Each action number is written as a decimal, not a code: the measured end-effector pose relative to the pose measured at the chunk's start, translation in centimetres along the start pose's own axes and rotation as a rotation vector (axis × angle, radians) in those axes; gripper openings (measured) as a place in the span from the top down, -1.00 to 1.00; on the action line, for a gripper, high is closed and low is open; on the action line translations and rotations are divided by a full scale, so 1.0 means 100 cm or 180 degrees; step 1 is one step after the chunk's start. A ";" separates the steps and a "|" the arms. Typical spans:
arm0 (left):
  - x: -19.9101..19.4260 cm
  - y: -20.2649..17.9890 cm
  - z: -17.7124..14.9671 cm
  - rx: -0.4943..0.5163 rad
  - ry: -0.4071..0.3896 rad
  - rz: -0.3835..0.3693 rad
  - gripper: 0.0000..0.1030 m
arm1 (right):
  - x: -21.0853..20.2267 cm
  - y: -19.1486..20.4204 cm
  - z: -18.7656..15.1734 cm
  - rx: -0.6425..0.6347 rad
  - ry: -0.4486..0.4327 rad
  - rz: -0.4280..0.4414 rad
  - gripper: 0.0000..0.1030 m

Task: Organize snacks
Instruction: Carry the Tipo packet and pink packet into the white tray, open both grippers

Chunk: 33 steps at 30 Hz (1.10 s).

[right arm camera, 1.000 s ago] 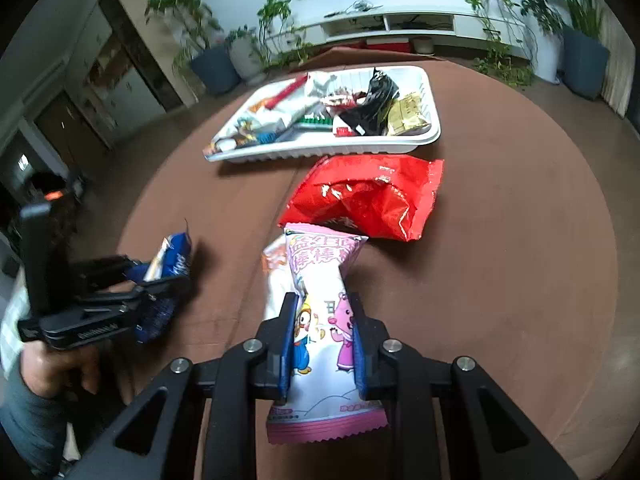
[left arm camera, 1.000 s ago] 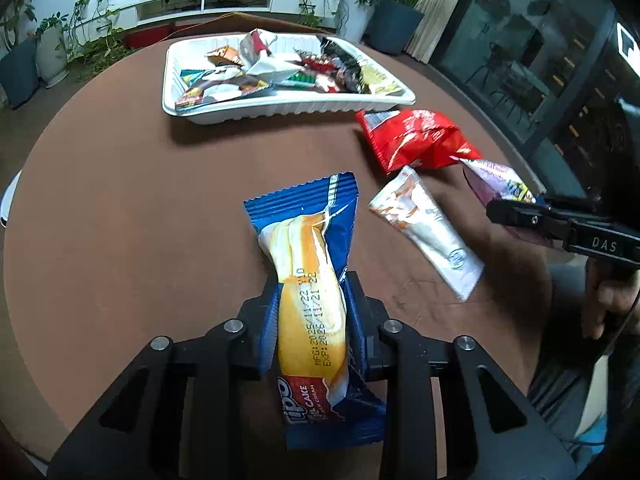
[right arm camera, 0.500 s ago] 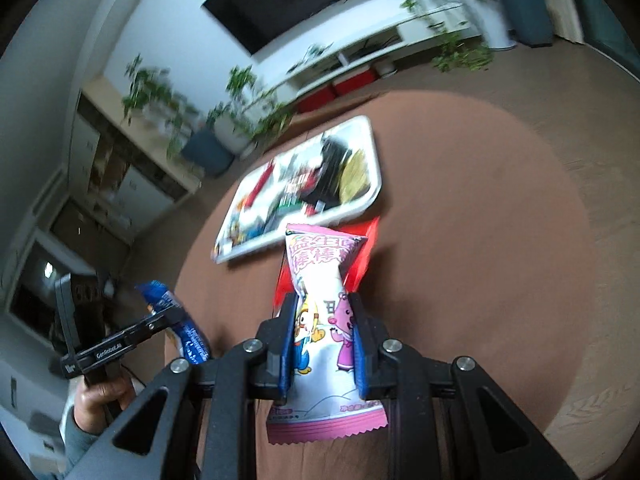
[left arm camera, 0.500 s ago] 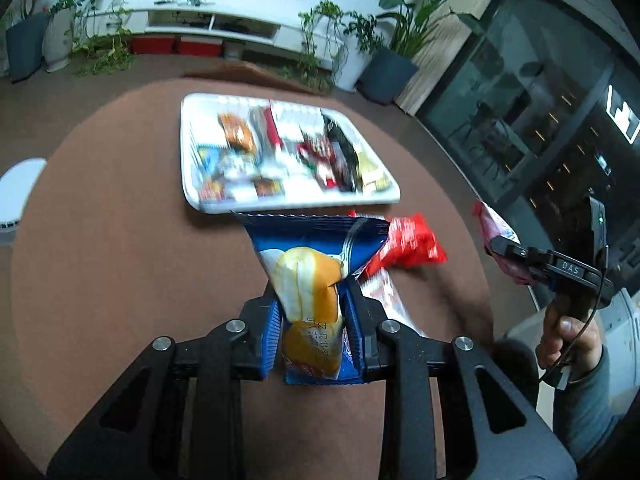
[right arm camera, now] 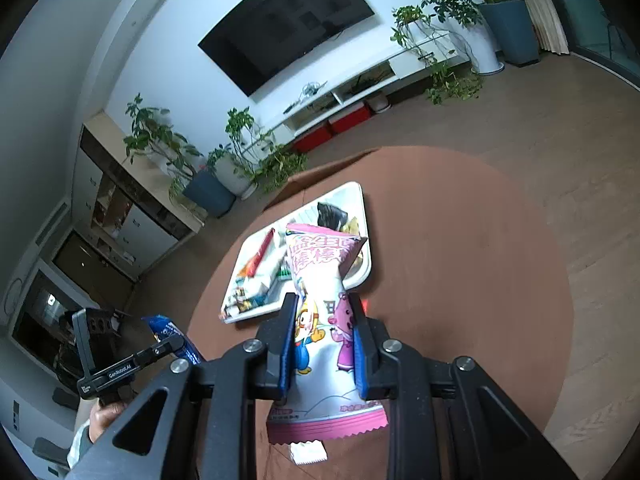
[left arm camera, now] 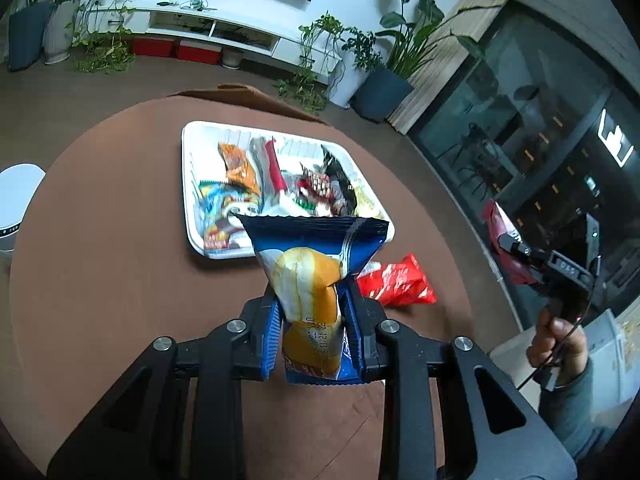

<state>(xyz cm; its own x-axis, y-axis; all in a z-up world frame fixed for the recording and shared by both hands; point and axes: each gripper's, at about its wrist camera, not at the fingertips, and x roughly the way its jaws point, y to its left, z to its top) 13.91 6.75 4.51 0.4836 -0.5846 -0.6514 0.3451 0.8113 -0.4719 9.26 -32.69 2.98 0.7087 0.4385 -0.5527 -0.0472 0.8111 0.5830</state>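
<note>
My left gripper (left arm camera: 312, 300) is shut on a blue cake packet (left arm camera: 312, 264) and holds it high above the round brown table (left arm camera: 100, 260). My right gripper (right arm camera: 322, 312) is shut on a pink-and-white cartoon snack bag (right arm camera: 322, 296), also lifted high. A white tray (left arm camera: 188, 200) full of several snacks lies at the table's far side; it also shows in the right wrist view (right arm camera: 366, 236). A red snack bag (left arm camera: 396, 284) lies on the table near the tray. The right gripper shows at the right of the left wrist view (left arm camera: 508, 244), the left gripper at the left of the right wrist view (right arm camera: 176, 340).
A small white packet (right arm camera: 308, 452) lies on the table below the pink bag. A white round object (left arm camera: 16, 200) stands left of the table. Potted plants (left arm camera: 384, 56) and a TV shelf (left arm camera: 192, 28) line the far wall.
Both grippers have risen well above the table with their packets. The tray now looks smaller and farther below in both views.
</note>
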 end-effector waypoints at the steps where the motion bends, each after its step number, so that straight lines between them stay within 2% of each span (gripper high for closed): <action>1: -0.001 0.001 0.005 0.0003 -0.0011 0.0007 0.50 | 0.001 0.003 0.004 -0.0010 -0.0013 0.0008 0.50; 8: -0.012 0.009 0.070 0.0088 0.0013 0.0002 0.50 | 0.017 0.044 0.038 -0.0263 -0.0099 0.0102 0.50; 14: 0.009 0.020 0.119 0.0164 0.0268 0.0136 0.50 | 0.066 0.082 0.062 -0.0409 0.0034 0.0203 0.50; 20: 0.059 0.031 0.133 0.0163 0.0622 0.0284 0.50 | 0.132 0.093 0.068 -0.0409 0.0279 0.0173 0.50; 26: 0.097 0.043 0.143 0.0132 0.0772 0.0374 0.50 | 0.188 0.100 0.055 -0.0515 0.0549 0.0010 0.50; 33: 0.135 0.056 0.135 0.0068 0.0859 0.0517 0.50 | 0.233 0.098 0.052 -0.0630 0.0729 -0.0260 0.50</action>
<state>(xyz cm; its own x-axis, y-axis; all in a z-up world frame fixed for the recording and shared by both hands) 33.26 3.44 1.11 0.3039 -0.4247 -0.8528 0.2989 0.8924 -0.3380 28.97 -16.52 -1.10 0.5399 0.4264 -0.7257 -0.1488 0.8970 0.4163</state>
